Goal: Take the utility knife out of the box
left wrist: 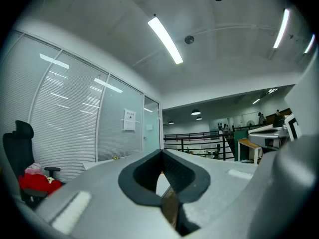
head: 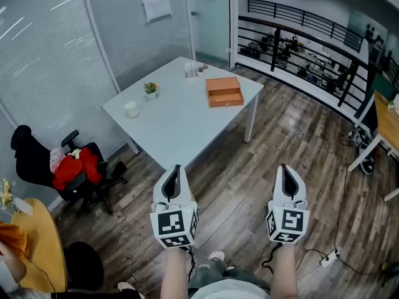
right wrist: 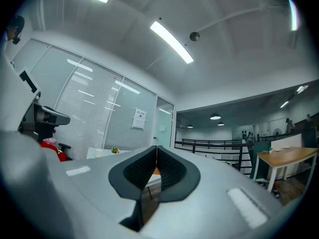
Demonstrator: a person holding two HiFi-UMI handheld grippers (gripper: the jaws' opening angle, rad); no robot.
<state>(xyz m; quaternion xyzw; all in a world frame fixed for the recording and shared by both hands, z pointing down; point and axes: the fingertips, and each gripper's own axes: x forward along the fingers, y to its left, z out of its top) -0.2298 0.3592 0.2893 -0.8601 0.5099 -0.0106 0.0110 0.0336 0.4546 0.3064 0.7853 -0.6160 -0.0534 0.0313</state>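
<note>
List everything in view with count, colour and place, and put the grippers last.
table: 1, white, centre of the room
box: 1, orange-brown, far right part of the table, contents not visible
potted plant: 1, green in a white pot, left part of the table
cup: 1, white, near the table's left corner
small items: too small to tell, far corner of the table
office chair: 1, black, left of the table
garment: 1, red, on the chair
round table: 1, yellow, bottom left
railing: 1, black, upper right
power strip: 1, white, on the floor at lower right
left gripper: 1, white, shut, empty
right gripper: 1, white, shut, empty
</note>
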